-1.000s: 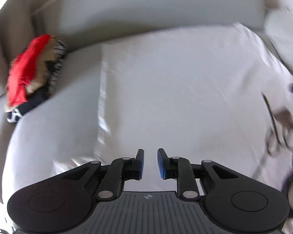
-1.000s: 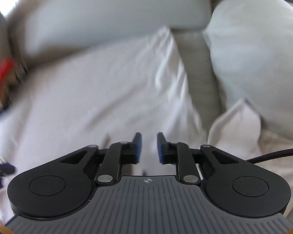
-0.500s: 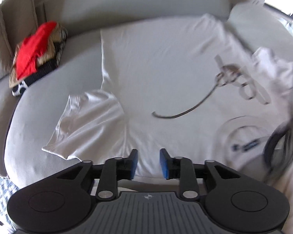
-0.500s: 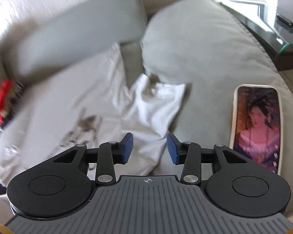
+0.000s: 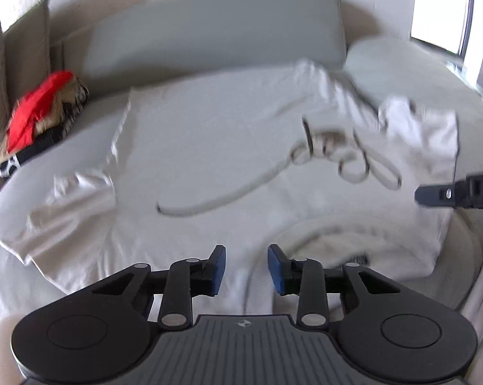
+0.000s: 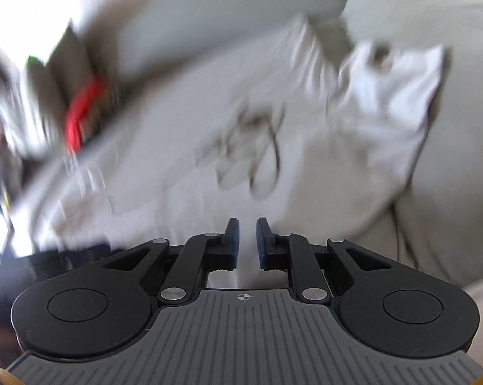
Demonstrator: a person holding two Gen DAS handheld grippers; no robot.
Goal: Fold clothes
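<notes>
One white T-shirt point(image 5: 209, 147) lies spread flat on the grey sofa point(image 5: 209, 41), soft, light, prob. best pinched at hem or sleeve edges, w/ one folded pile point(image 5: 39, 118) far left; left gripper point(image 5: 246, 268) open and empty, right gripper point(image 6: 247, 240) nearly closed, apparently empty (blurry).

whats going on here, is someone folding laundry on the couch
Yes. A person holds two grippers above a white t-shirt spread flat on a grey sofa. The left gripper and right gripper are both empty, touching nothing. No fold has been made yet. A pile of clothes sits at the sofa's far left.
</notes>
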